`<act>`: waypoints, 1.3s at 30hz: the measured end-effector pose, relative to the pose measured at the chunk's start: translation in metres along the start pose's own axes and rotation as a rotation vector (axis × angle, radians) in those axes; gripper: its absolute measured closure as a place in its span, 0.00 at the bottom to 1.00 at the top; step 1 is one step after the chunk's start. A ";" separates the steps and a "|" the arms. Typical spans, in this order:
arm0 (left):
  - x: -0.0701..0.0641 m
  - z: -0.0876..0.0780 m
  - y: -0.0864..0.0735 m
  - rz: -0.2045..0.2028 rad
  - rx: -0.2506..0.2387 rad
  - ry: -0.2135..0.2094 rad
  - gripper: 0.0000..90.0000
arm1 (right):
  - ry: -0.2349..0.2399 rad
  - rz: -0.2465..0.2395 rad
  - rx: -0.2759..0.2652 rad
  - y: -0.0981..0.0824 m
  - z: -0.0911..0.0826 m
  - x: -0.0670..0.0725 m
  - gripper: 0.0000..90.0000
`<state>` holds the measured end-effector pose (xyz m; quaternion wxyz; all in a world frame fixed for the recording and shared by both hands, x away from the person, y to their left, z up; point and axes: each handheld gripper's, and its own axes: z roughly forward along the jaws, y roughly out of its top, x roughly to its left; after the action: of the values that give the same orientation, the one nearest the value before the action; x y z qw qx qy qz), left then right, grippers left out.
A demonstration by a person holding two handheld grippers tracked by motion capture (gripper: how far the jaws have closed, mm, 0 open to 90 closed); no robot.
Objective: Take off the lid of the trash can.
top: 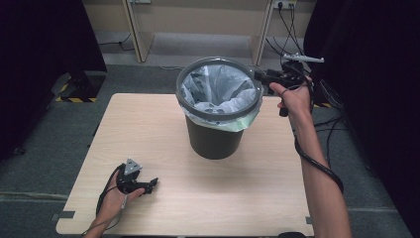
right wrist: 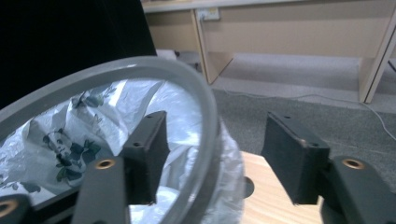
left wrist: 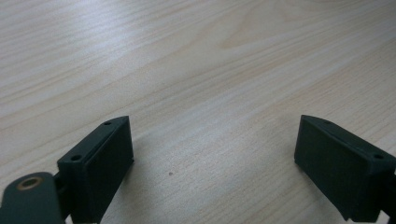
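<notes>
Nearest the person, the left gripper (top: 148, 184) rests low on the wooden table (top: 257, 198) close to its near-left corner, its two black jaws spread wide with only bare wood grain between them in the left gripper view; a broad stretch of open tabletop lies ahead of it and to its right, and the near edge of the table runs just behind the hand. Farther back, toward the far edge, stands the dark bin (top: 215, 134), upright, with a grey ring (top: 219, 110) seated on its mouth and a pale printed bag liner (top: 220, 85) tucked inside, its plastic skirt spilling over the outside below the ring. The bin sits about midway between the table's left and right edges, with free wood on either side and very little behind it. At the bin's far-right side the right gripper (top: 261, 75) is held up at rim height. In the right gripper view its jaws straddle the ring (right wrist: 201, 112), one pad (right wrist: 149, 154) inside over the liner (right wrist: 65, 144), the other outside; they stand partly apart, and a clear gap shows between the outer pad and the ring. Beyond the table lie grey carpet and desk legs (top: 133, 29).
</notes>
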<state>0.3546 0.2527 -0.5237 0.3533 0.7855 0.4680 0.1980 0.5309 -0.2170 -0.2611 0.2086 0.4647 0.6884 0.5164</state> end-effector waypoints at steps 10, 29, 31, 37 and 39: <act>0.000 0.000 0.000 0.000 0.000 0.000 0.12 | -0.059 -0.068 0.119 0.000 0.017 0.011 0.55; 0.000 0.000 0.000 0.001 0.000 0.000 0.12 | -0.114 -0.125 0.236 0.000 0.029 0.021 0.75; 0.000 0.000 0.000 0.001 0.000 0.000 0.12 | -0.135 -0.132 0.234 0.003 0.029 0.024 0.77; 0.000 0.000 0.000 0.000 0.000 0.000 0.12 | -0.143 -0.108 0.205 0.012 0.027 0.027 0.83; 0.000 0.000 0.000 0.000 -0.001 0.000 0.12 | -0.145 -0.108 0.192 0.016 0.025 0.029 0.84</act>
<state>0.3546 0.2527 -0.5237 0.3539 0.7853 0.4679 0.1980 0.5430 -0.1788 -0.2511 0.2400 0.4808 0.7418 0.4012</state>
